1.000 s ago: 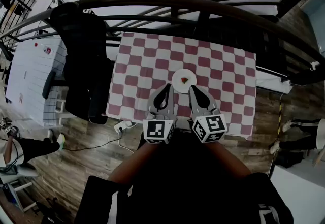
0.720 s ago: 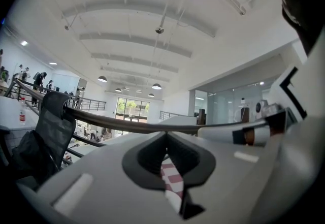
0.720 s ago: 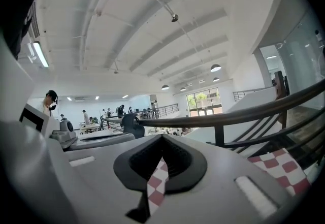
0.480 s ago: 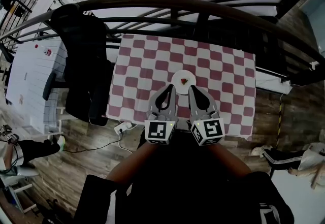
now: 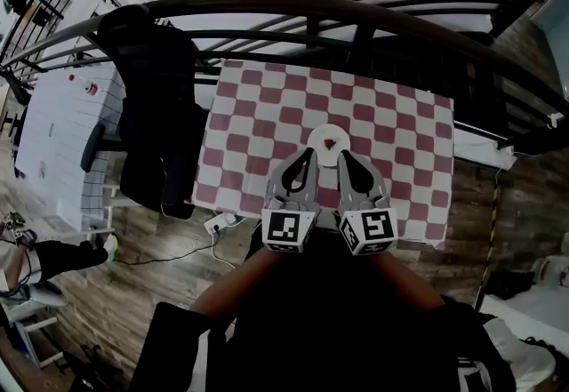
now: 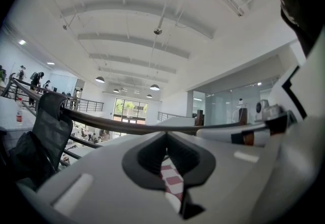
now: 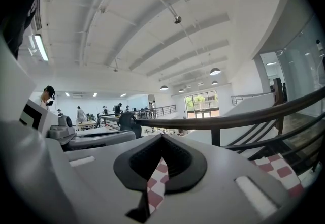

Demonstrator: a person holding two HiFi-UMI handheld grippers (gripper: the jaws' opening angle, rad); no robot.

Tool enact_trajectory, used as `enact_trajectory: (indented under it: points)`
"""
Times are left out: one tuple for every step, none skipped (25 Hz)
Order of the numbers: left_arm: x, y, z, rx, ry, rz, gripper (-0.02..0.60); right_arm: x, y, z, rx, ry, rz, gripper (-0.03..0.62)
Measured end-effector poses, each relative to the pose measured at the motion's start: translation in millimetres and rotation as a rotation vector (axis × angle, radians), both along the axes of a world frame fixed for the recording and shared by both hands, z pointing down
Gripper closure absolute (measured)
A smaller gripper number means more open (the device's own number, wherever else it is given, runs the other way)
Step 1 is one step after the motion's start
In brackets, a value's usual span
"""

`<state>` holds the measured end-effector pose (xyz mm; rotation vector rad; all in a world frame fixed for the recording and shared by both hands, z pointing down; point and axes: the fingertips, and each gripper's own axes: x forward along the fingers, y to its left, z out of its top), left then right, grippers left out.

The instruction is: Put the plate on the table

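Observation:
A small white plate (image 5: 327, 139) with a red bit of food on it lies on the red-and-white checked table (image 5: 258, 128), near its middle. In the head view my left gripper (image 5: 305, 156) and right gripper (image 5: 343, 157) lie side by side, tips at the plate's near edge and covering part of it. Both are shut with nothing between the jaws. In the left gripper view, the closed left gripper (image 6: 165, 135) shows only checked cloth (image 6: 172, 181) through its slot. The right gripper (image 7: 162, 137) shows the same checked cloth (image 7: 156, 187); the plate is hidden in both gripper views.
A dark curved railing (image 5: 311, 4) runs behind the table. A black jacket hangs over a chair (image 5: 156, 106) at the table's left, beside a white table (image 5: 58, 124). A power strip (image 5: 216, 222) and cable lie on the wooden floor at the near-left corner.
Both grippers stay shut at the plate's near edge, barely moved. The head view has shifted slightly. A person's legs at the right edge have passed out of view.

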<state>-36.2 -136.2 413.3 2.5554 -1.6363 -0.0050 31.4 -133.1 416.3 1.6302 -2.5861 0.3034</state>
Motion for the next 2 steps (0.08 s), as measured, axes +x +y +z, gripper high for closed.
enact_trajectory:
  points:
    - [-1.9, 0.6, 0.1, 0.000, -0.004, -0.002, 0.574, -2.1, 0.0, 1.2, -0.003, -0.005, -0.001, 0.595]
    - [-4.1, 1.2, 0.2, 0.000, -0.008, -0.004, 0.573, -4.3, 0.0, 2.3, -0.005, -0.010, -0.002, 0.597]
